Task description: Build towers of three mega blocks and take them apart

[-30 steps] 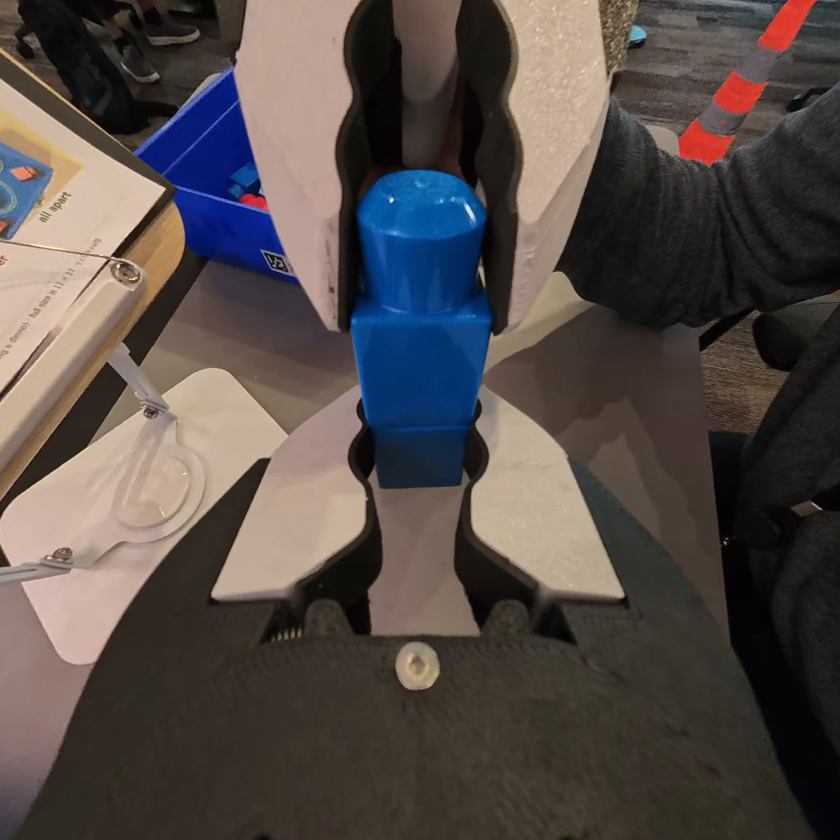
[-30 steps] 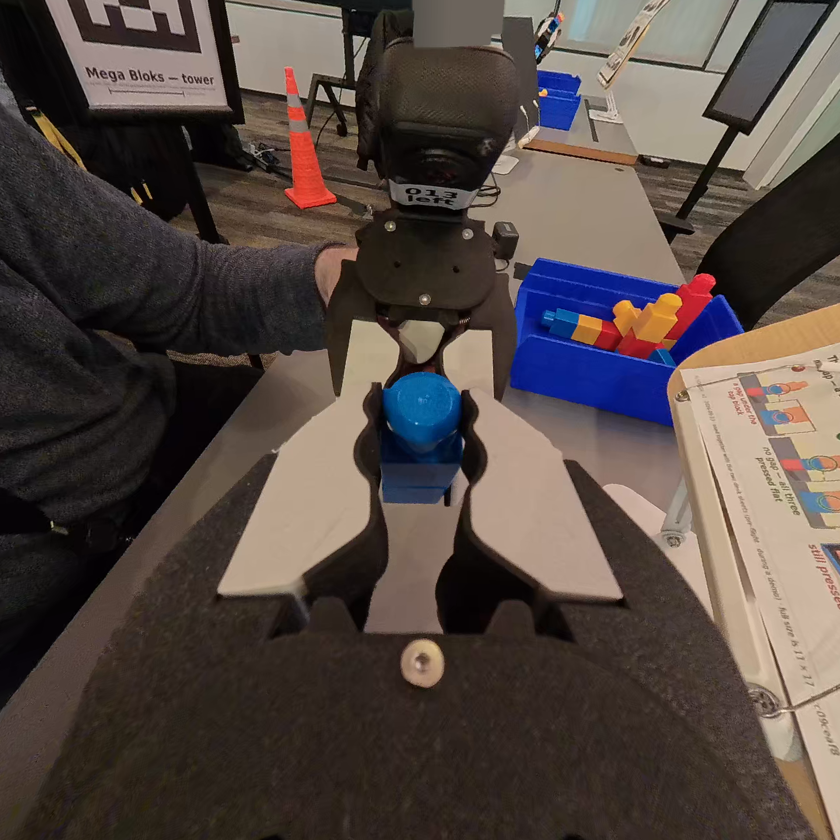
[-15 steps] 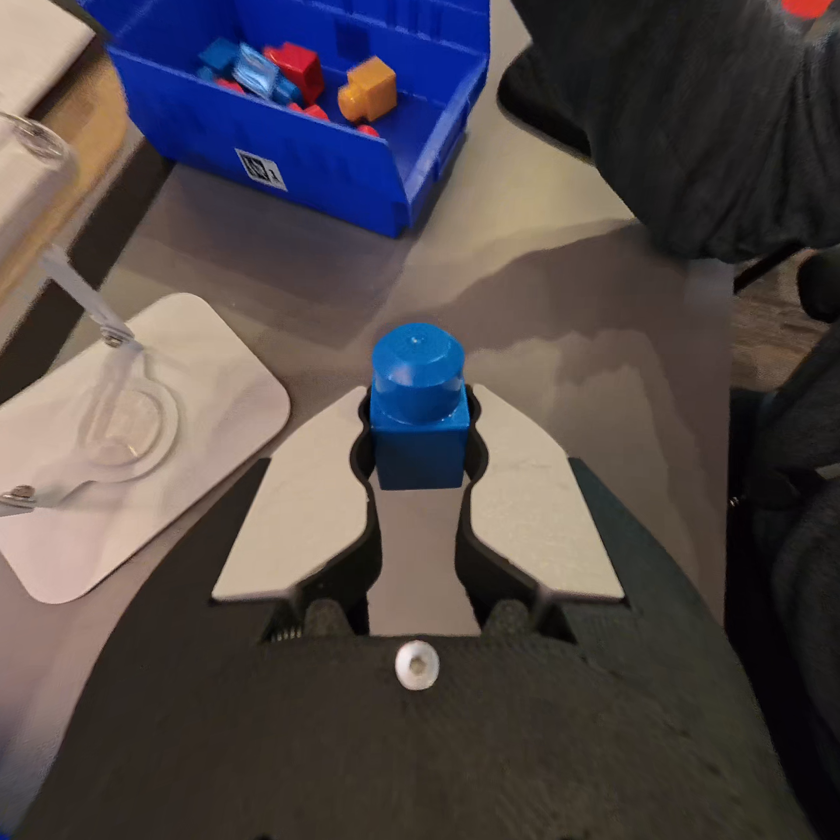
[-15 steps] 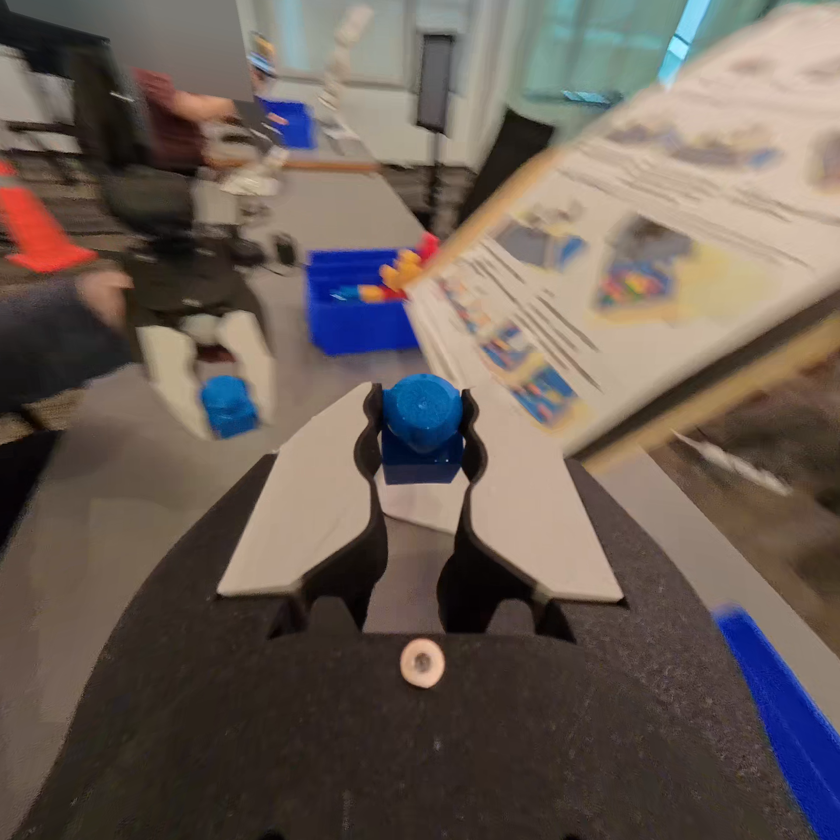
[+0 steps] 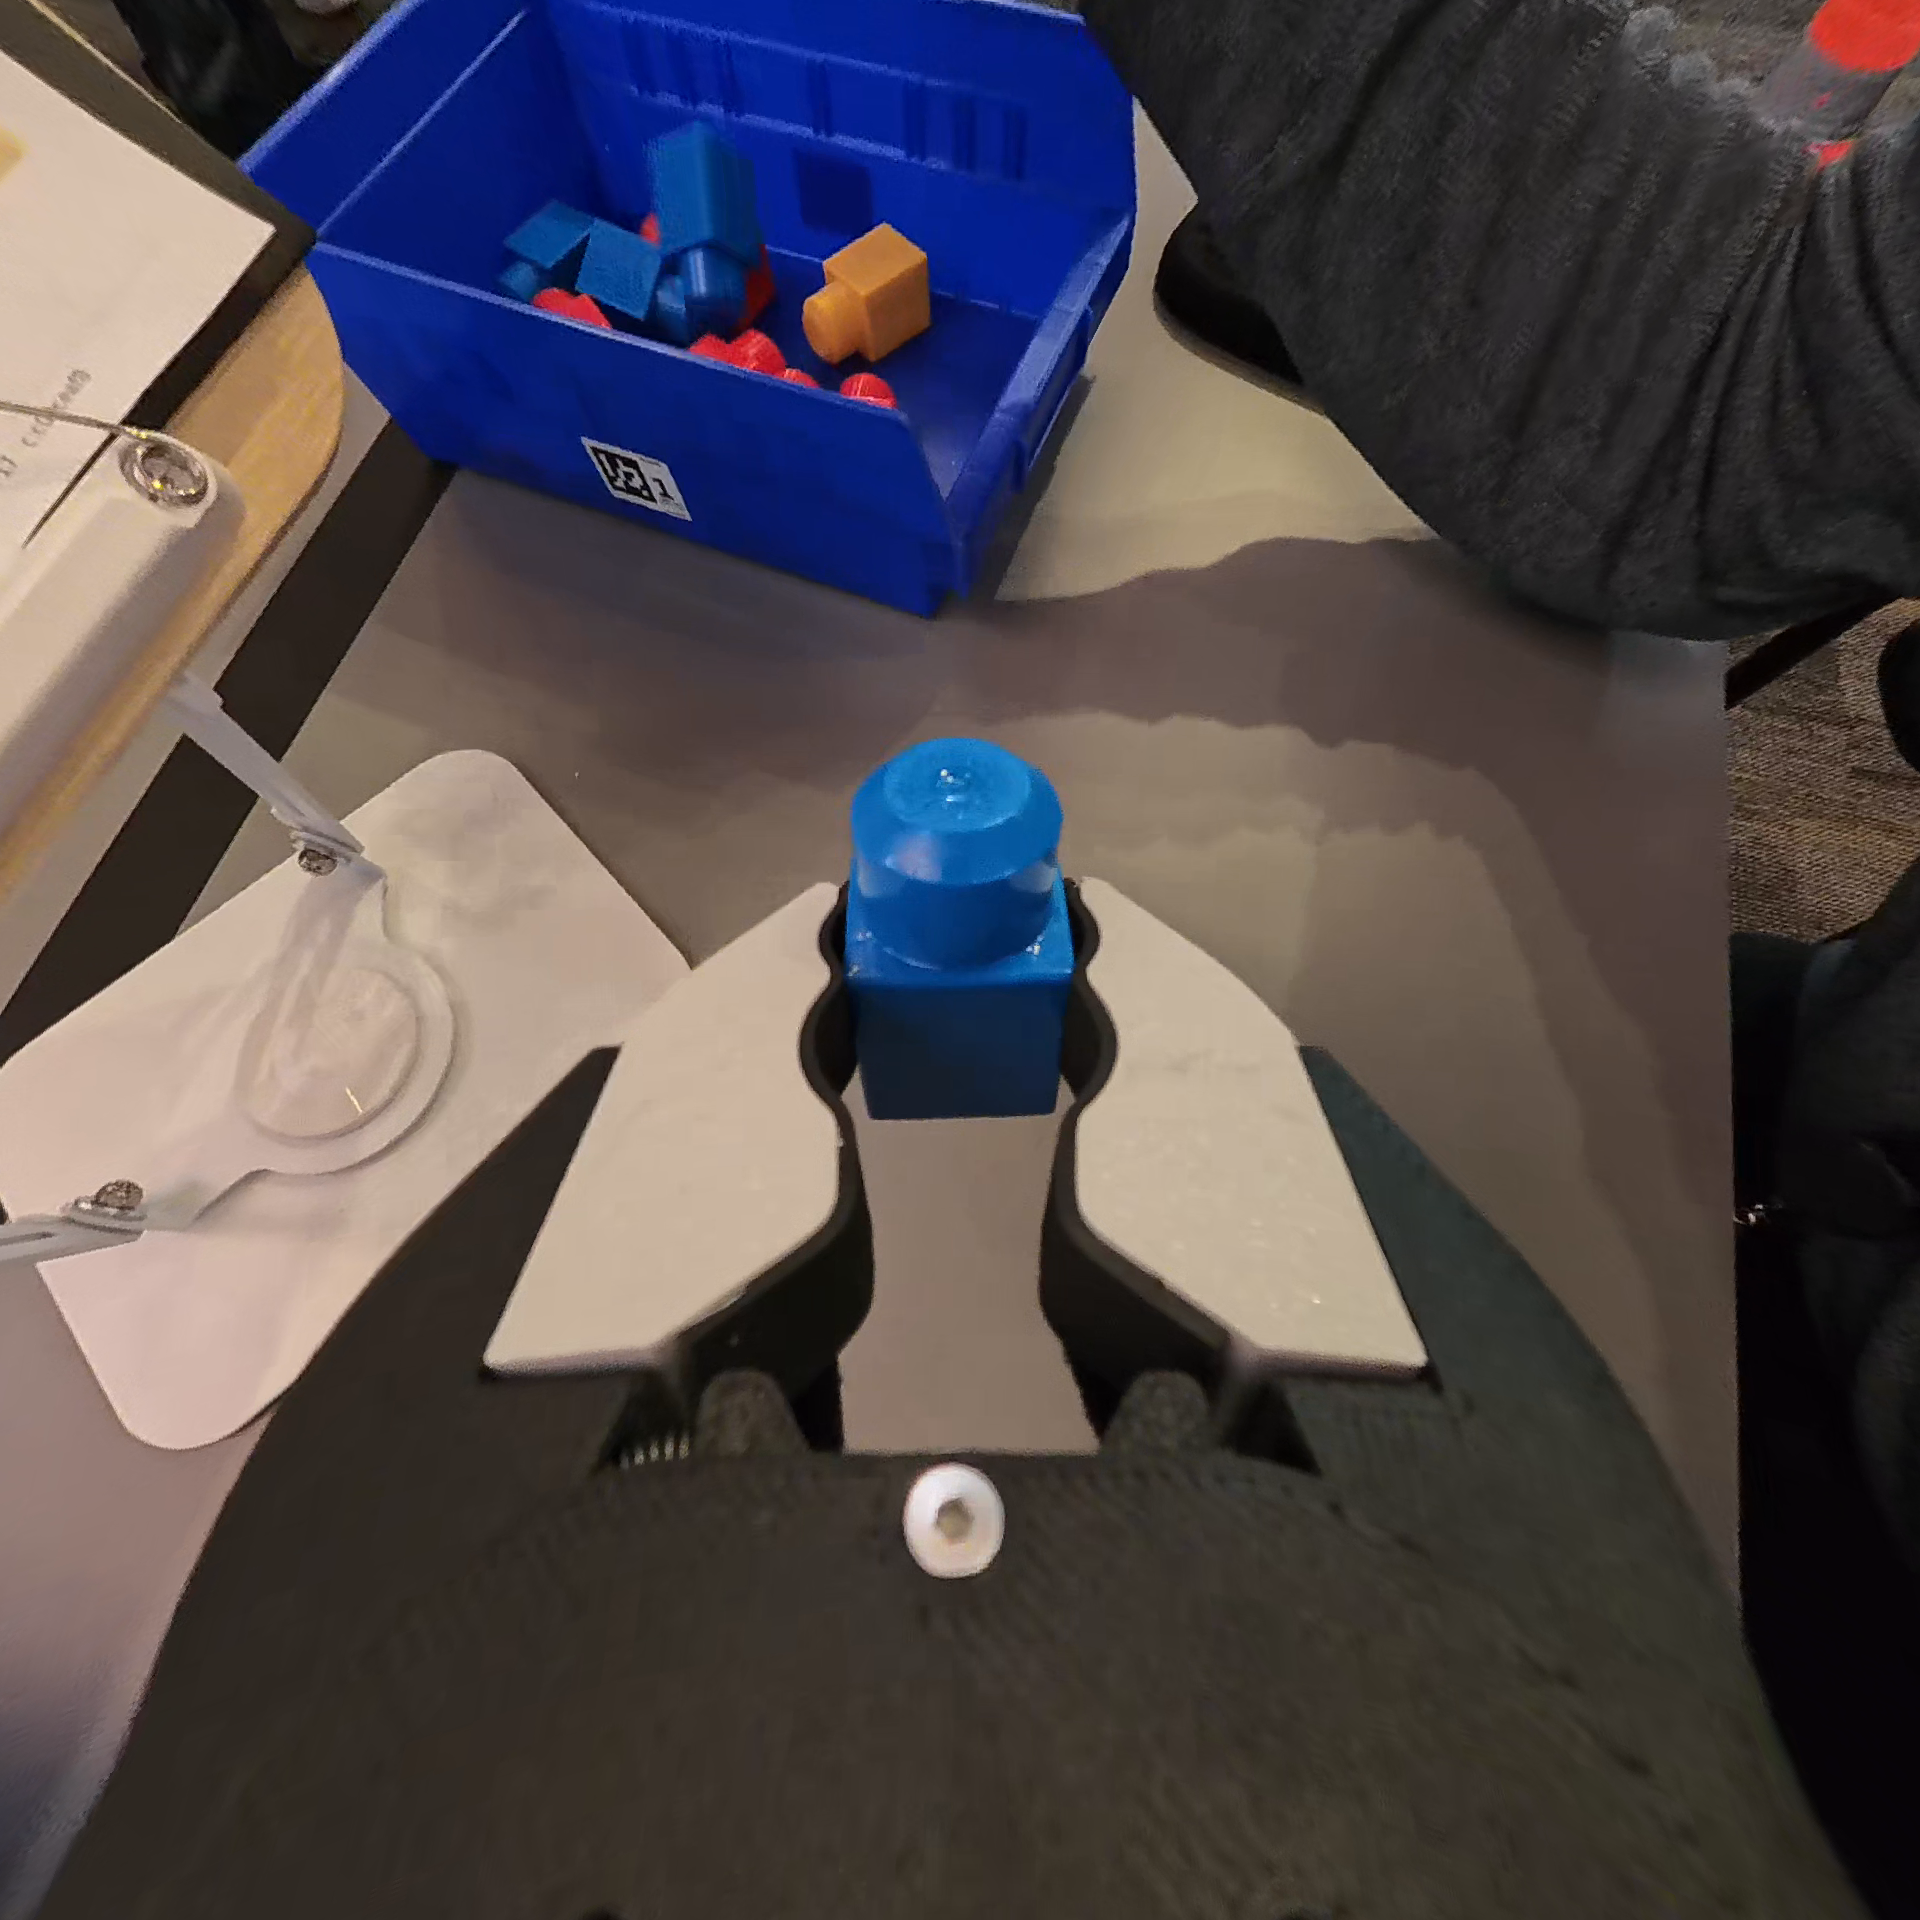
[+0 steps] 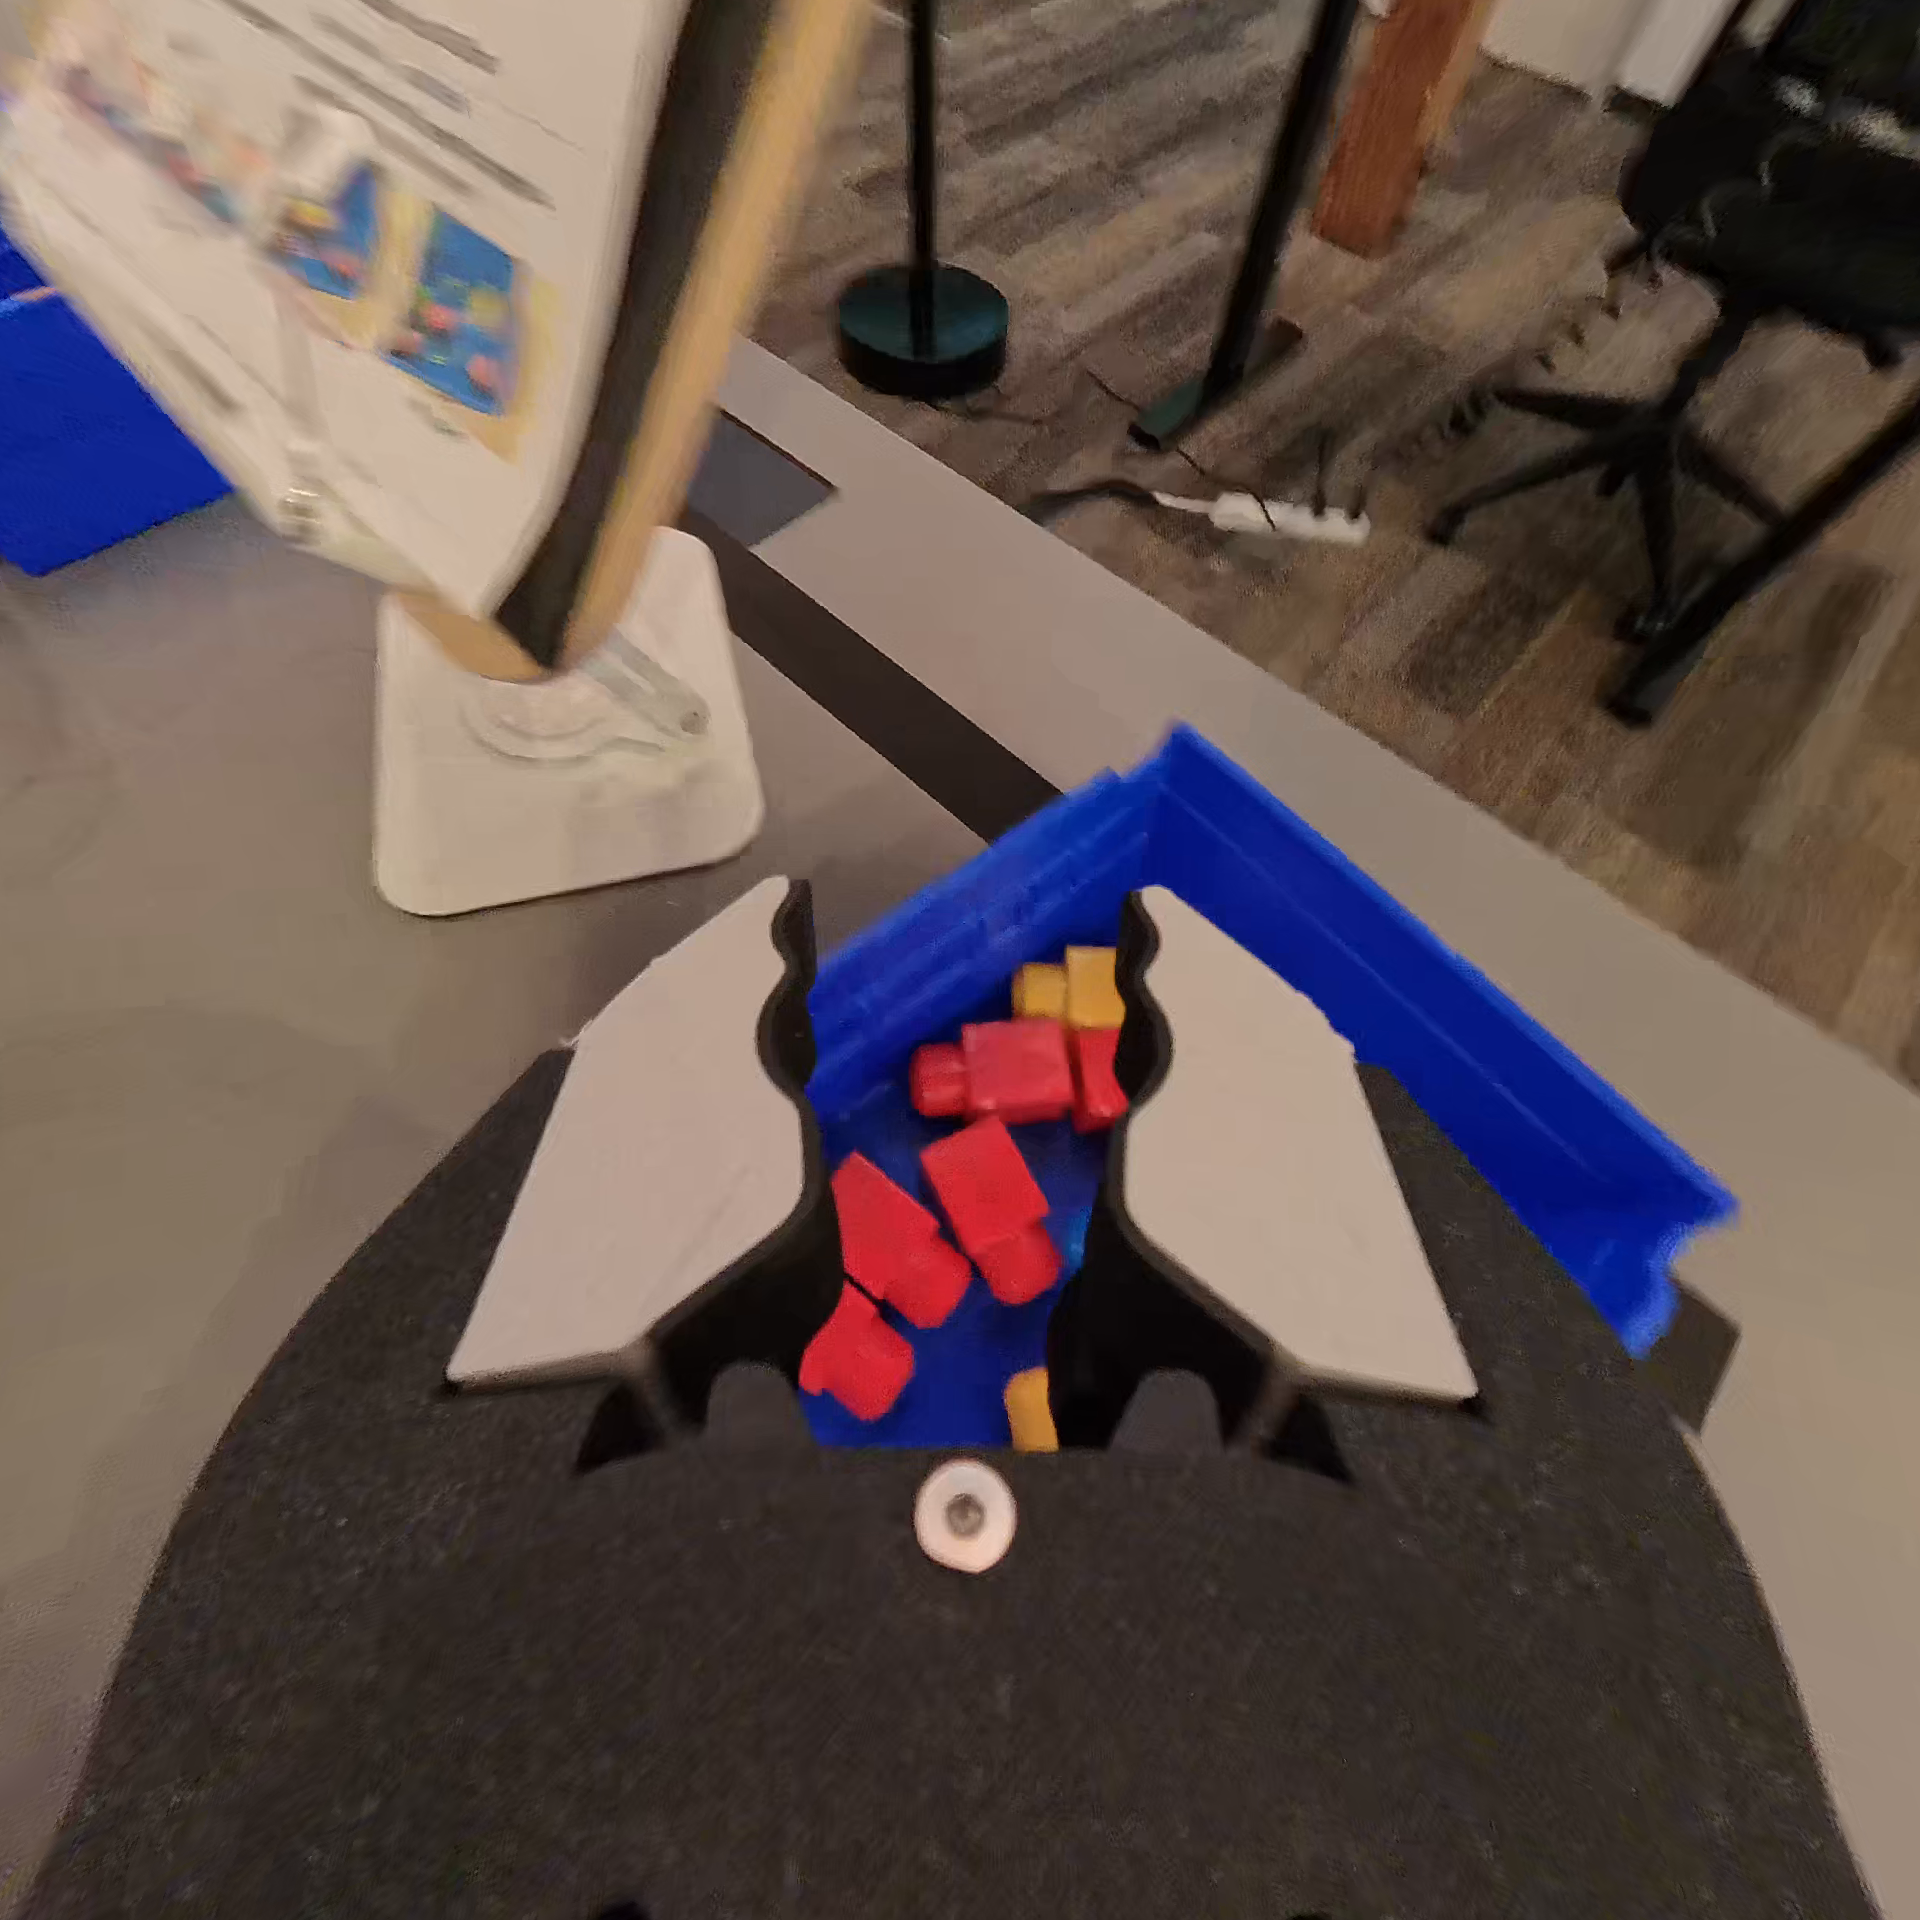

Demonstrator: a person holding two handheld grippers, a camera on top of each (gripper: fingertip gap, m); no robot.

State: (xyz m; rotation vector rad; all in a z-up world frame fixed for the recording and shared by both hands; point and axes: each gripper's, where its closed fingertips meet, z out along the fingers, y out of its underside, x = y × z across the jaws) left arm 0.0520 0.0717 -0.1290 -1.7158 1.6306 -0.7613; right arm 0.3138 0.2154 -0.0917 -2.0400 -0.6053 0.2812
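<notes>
My left gripper (image 5: 956, 914) is shut on a single blue mega block (image 5: 956, 997), stud pointing forward, held over the grey table. Ahead of it stands a blue bin (image 5: 727, 457) with blue blocks (image 5: 665, 249), red blocks and an orange block (image 5: 868, 296). My right gripper (image 6: 964, 914) is open and empty, hovering over another blue bin (image 6: 1403, 997). That bin holds several red blocks (image 6: 987, 1195) and a yellow block (image 6: 1070, 987). The right wrist view is motion-blurred.
A white stand base (image 5: 312, 1039) carries a tilted instruction board (image 5: 104, 312) left of the left gripper; the base (image 6: 561, 810) also shows in the right wrist view. A dark sleeve (image 5: 1507, 260) is at upper right. The table edge runs behind the right bin, with a chair (image 6: 1766, 260) beyond. The gap from one gripper's tips to the other's is roughly 30 centimeters.
The two joined blue blocks have come apart. My right gripper swung right over a bin and opened; its blue block is gone from it. My left gripper keeps its block, now facing its bin.
</notes>
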